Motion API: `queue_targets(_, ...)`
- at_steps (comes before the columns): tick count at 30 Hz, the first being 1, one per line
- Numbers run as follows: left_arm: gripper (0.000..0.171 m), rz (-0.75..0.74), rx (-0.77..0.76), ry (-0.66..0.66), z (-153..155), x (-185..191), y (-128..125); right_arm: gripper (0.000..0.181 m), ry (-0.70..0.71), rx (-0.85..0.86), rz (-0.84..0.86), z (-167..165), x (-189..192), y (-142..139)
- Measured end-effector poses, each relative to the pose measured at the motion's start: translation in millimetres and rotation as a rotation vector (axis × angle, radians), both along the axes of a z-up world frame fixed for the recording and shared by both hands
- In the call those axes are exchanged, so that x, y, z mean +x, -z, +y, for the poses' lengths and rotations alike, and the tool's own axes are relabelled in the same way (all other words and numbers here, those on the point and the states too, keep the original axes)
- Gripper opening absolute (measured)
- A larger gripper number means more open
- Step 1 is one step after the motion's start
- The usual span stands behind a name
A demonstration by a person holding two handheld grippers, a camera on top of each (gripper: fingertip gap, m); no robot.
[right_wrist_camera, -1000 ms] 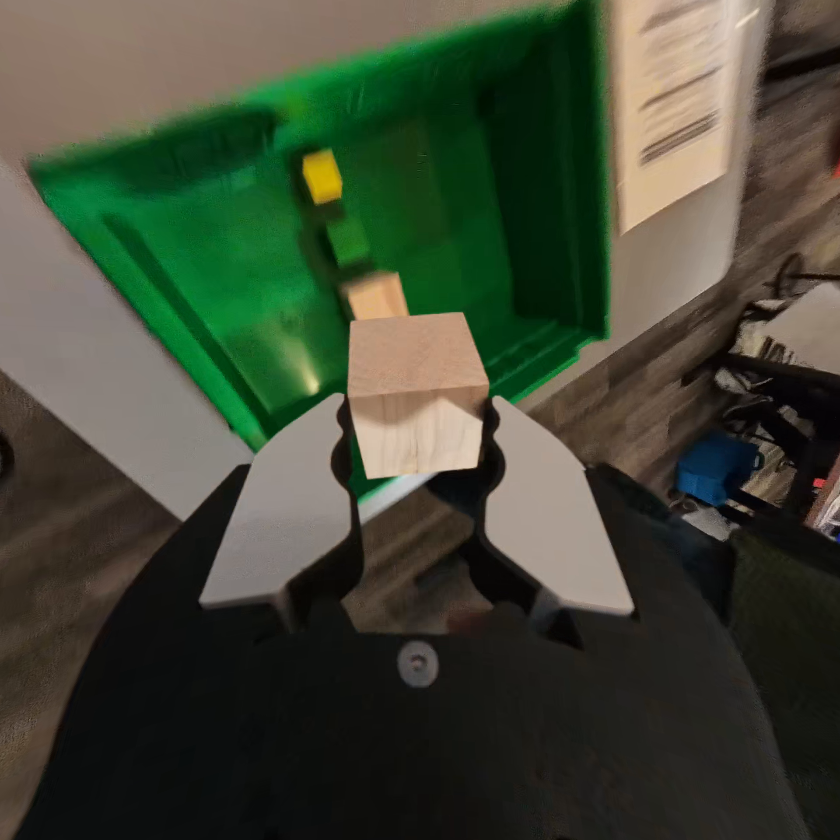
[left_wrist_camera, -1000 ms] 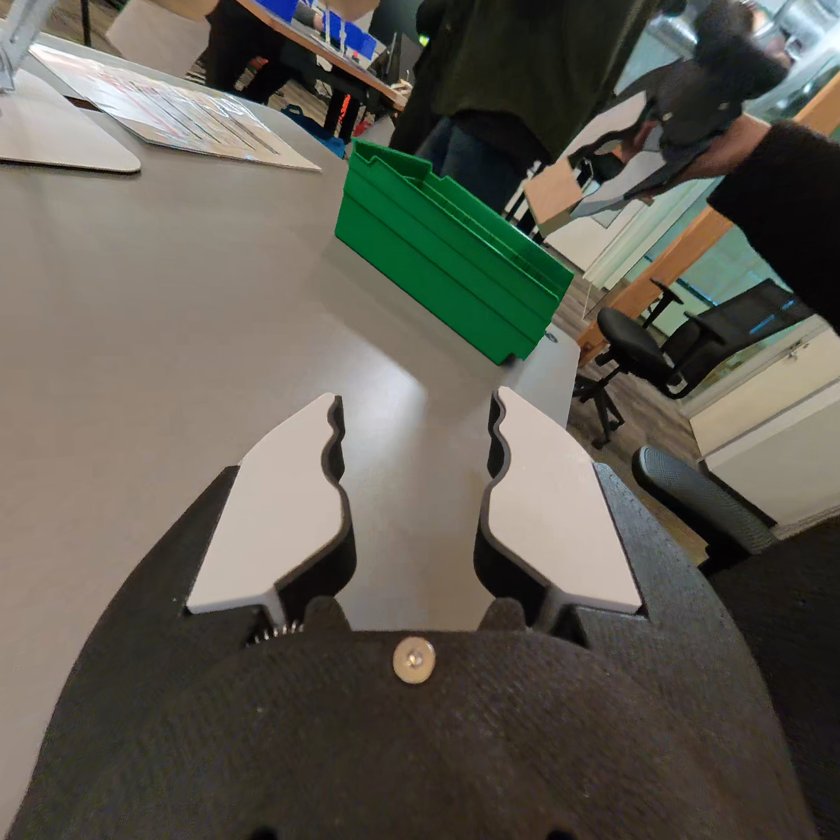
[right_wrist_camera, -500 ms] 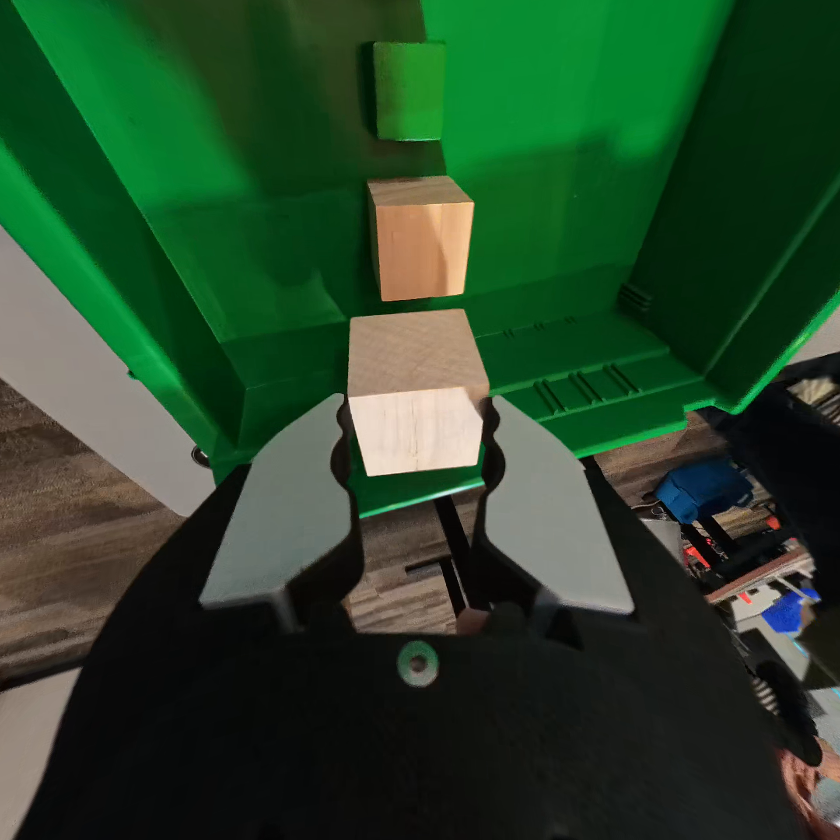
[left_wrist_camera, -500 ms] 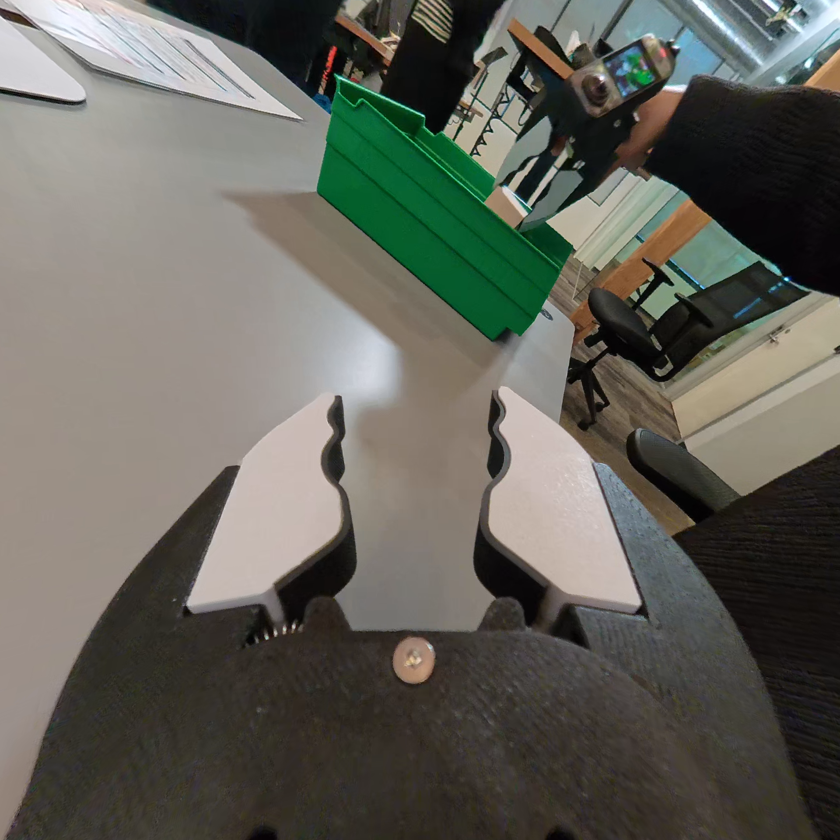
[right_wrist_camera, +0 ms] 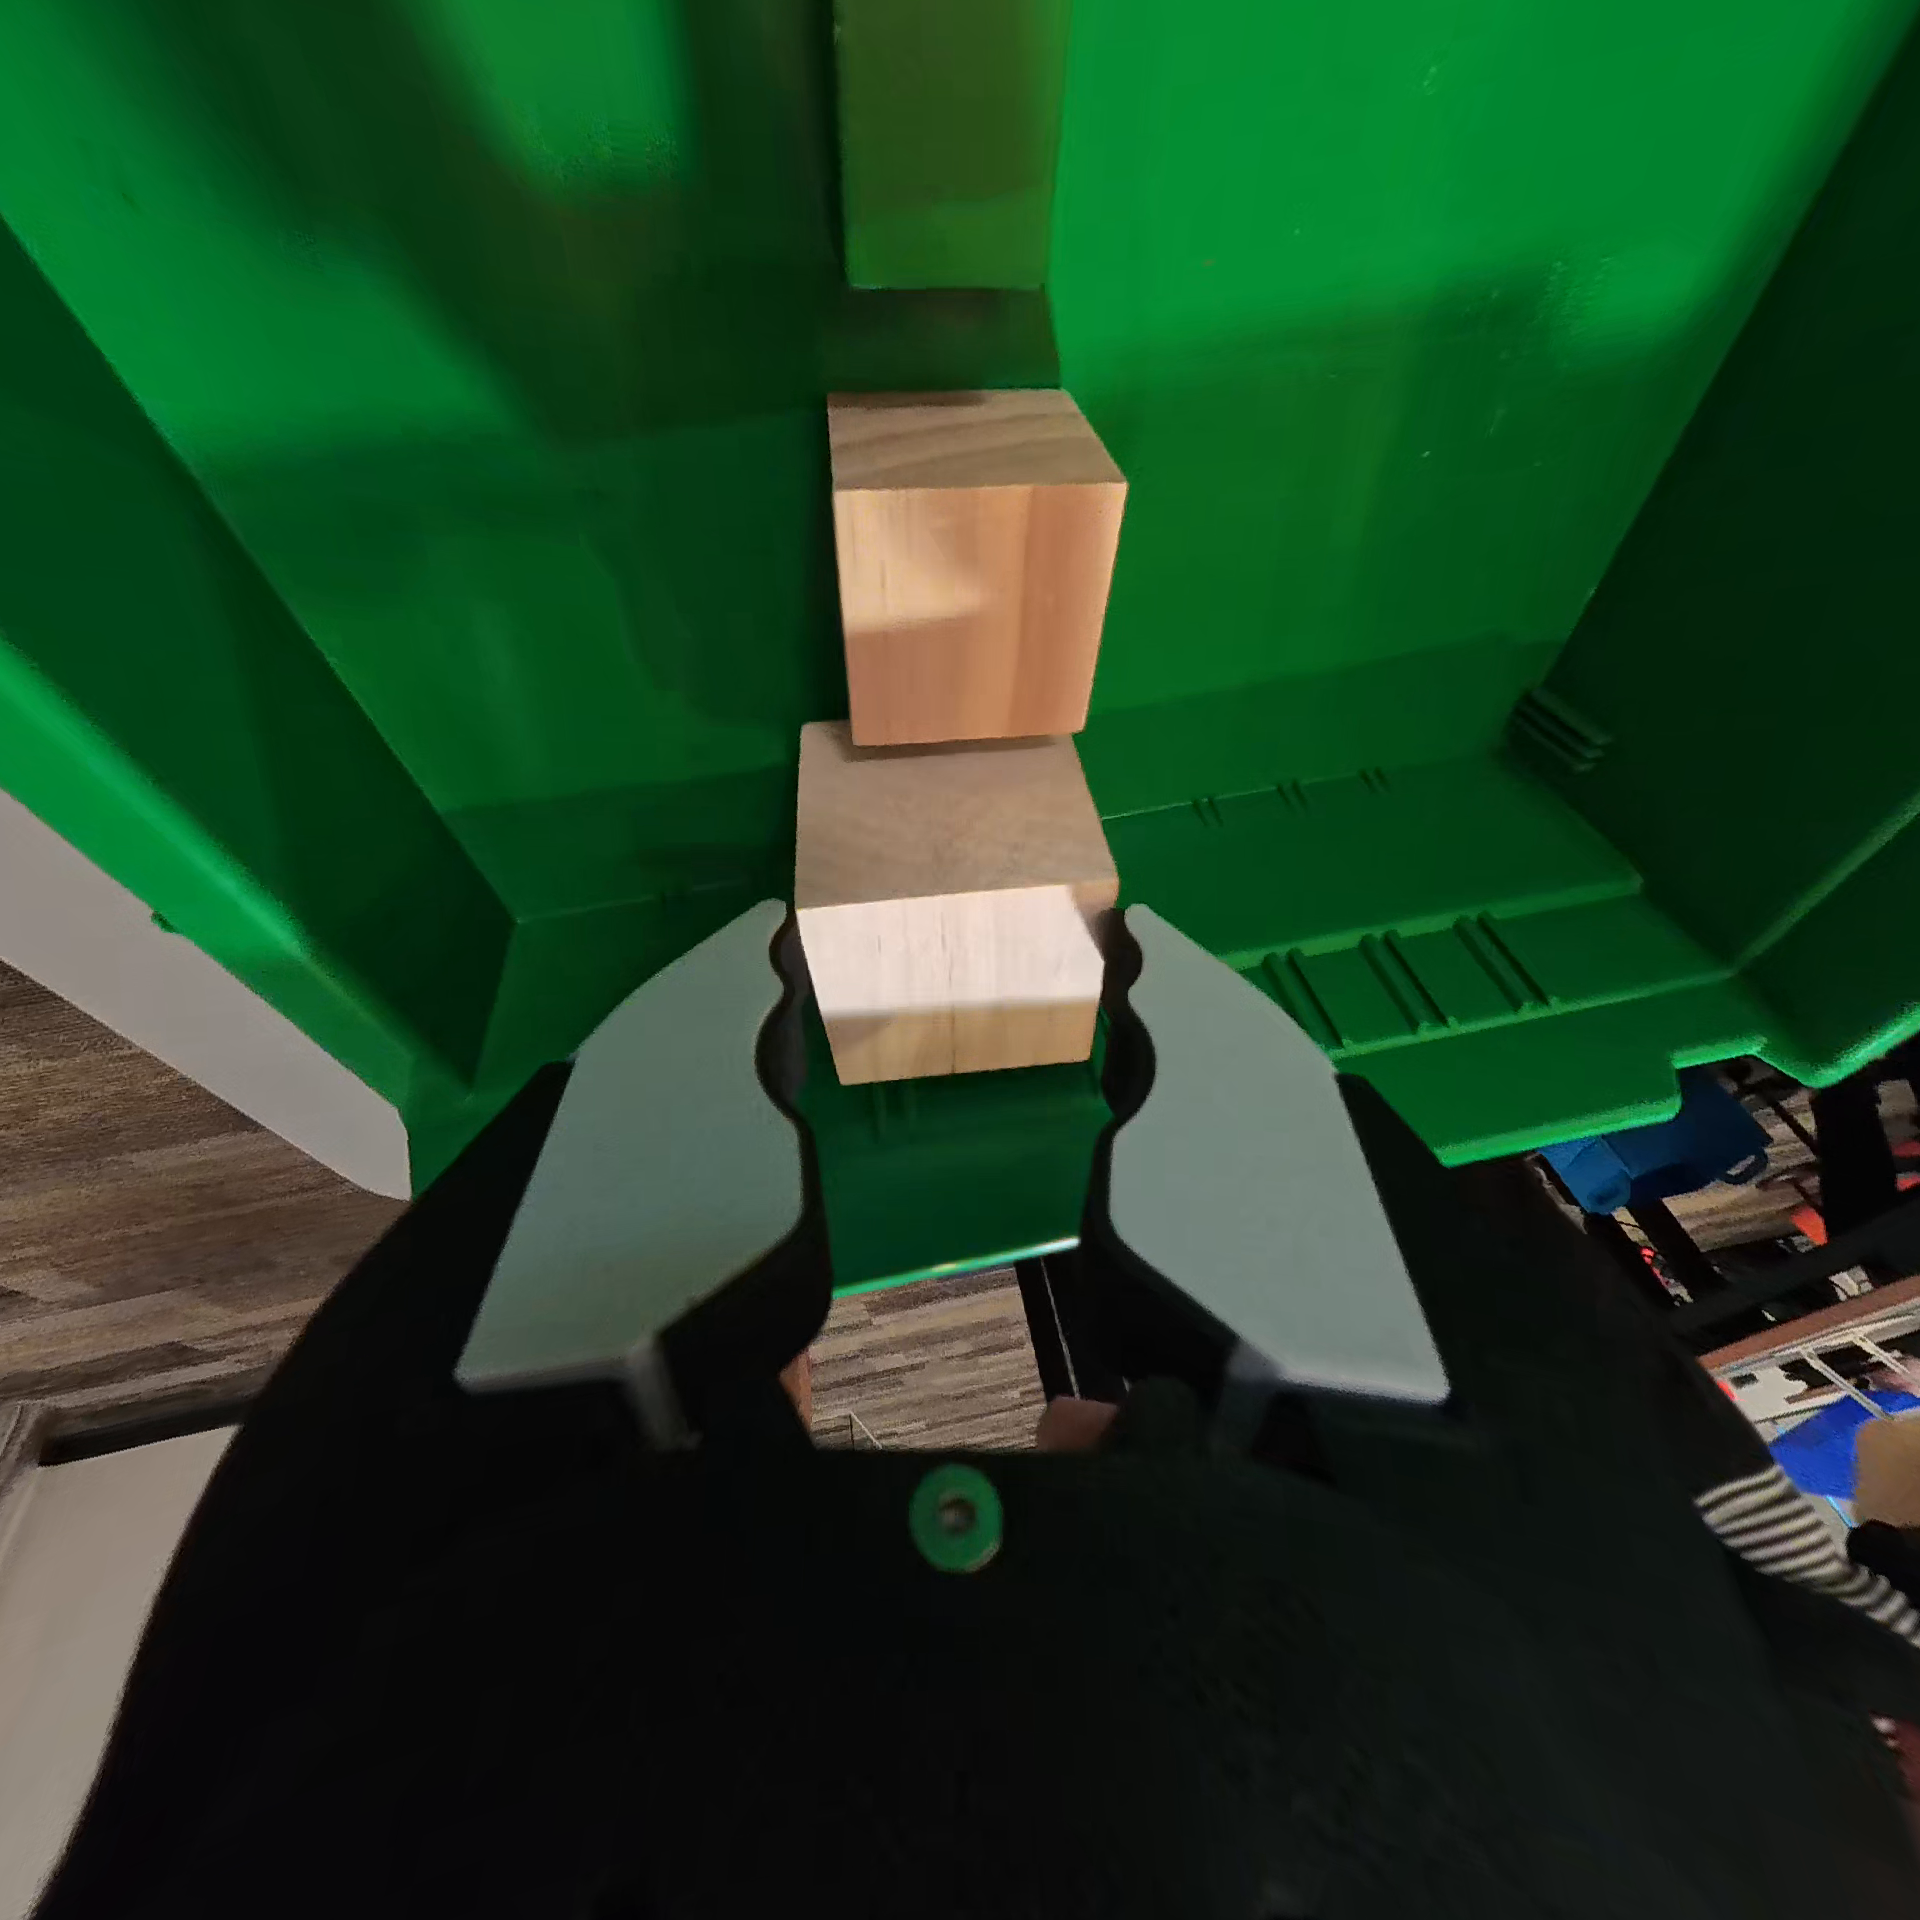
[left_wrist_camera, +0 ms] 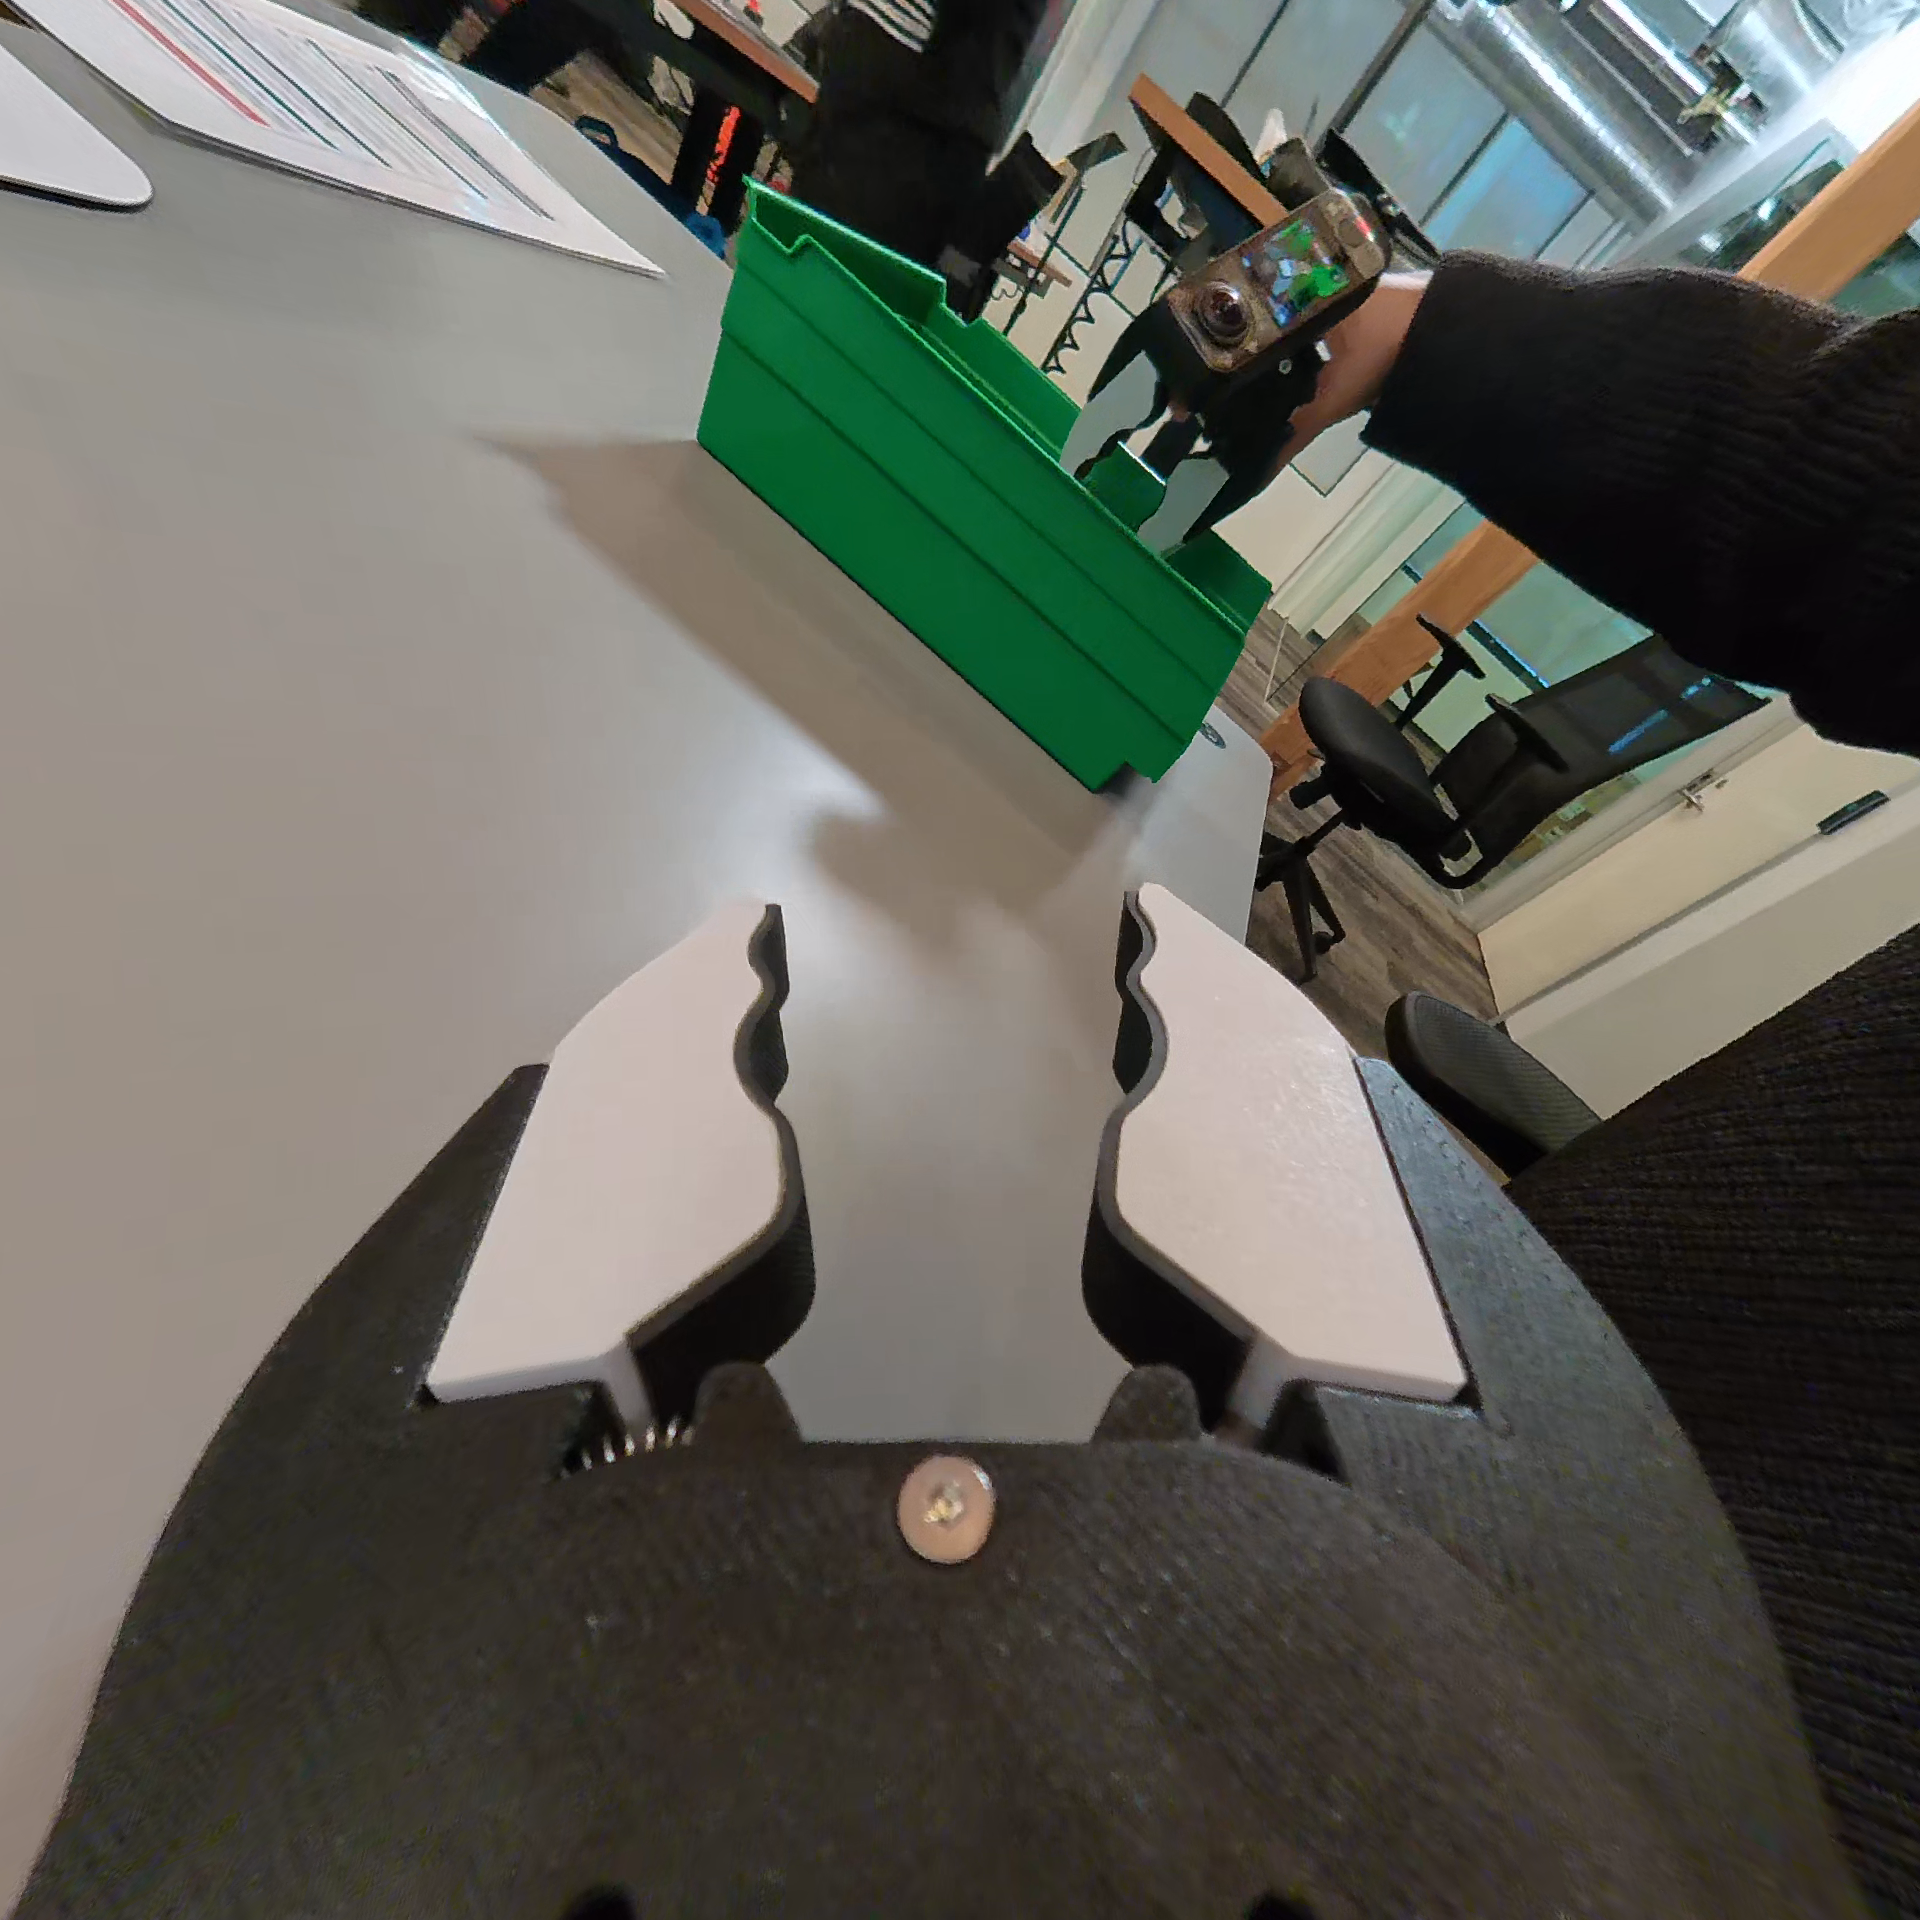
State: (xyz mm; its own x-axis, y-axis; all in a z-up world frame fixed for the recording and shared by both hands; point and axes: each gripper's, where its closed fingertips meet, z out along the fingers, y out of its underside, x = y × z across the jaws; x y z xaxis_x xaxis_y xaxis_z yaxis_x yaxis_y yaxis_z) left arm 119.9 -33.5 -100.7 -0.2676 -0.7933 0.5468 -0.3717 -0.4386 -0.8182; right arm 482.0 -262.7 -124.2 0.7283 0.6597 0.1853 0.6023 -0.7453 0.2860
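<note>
Right gripper [right_wrist_camera: 956, 961] grips a wooden cube [right_wrist_camera: 951, 925] inside the green bin [right_wrist_camera: 416, 520]; left gripper [left_wrist_camera: 951, 971] gapes empty over the grey table [left_wrist_camera: 312, 675].

A plain wooden cube [right_wrist_camera: 951, 940], pale and square-edged, sits clamped between the tips of the right gripper [right_wrist_camera: 951, 935], whose jaws press on its two side faces. It hangs inside a green plastic bin [right_wrist_camera: 416, 520], low over the near end. Just beyond it on the bin floor rests a second wooden cube [right_wrist_camera: 977, 582], upright, and past that a green block [right_wrist_camera: 940, 145], blurred, so its exact shape is hard to tell. The three lie in one line. The bin [left_wrist_camera: 935, 520] stands at the far edge of the grey surface [left_wrist_camera: 312, 675].
</note>
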Motion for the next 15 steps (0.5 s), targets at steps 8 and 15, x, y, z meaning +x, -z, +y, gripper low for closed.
queue_targets(8, 0.062, 0.015, 0.010, 0.004, -1, 1, 6, 0.057, -0.025, -0.011, -0.002, 2, 3, 7)
queue_targets(15, 0.062, 0.032, -0.017, 0.012, -1, 3, 9, 0.057, -0.059, -0.026, -0.018, 4, 6, 13)
